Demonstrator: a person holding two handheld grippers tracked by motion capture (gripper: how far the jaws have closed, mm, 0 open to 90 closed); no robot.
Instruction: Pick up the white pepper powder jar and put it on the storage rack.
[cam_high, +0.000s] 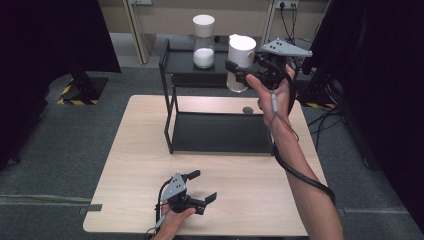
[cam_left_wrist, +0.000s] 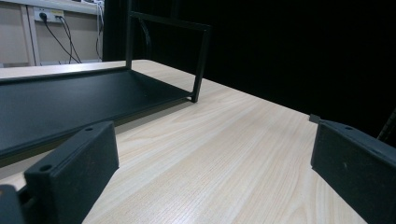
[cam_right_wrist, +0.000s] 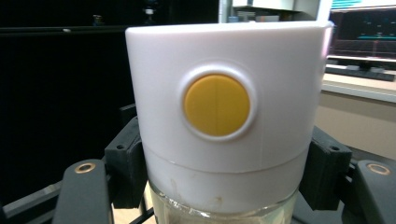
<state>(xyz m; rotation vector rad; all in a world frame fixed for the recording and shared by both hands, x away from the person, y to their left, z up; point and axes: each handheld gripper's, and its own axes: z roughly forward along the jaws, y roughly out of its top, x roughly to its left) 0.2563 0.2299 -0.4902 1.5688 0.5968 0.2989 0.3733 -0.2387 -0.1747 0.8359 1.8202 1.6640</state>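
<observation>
Jar (cam_high: 241, 62) with white lid, yellow button (cam_right_wrist: 216, 105) — hanging in the air over the shelf rack's (cam_high: 220, 135) right end, the right gripper (cam_high: 239, 71) clamping its jaws around it. Left gripper (cam_high: 201, 186) — resting near the table's (cam_high: 145, 165) front edge, jaws gaping wide, holding nothing.

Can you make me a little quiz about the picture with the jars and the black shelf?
1. True or false: the right gripper is clamped on a jar with a white lid.
2. What colour is the round button on that lid? A) yellow B) green C) blue
3. Fill the gap: the other jar, with white powder inside, stands on the ____ level of the black shelf.

Key: 1 true. 2 A. 3 top. Bonus fact: the left gripper rests low over the wooden table with its jaws apart, gripping nothing.
</observation>
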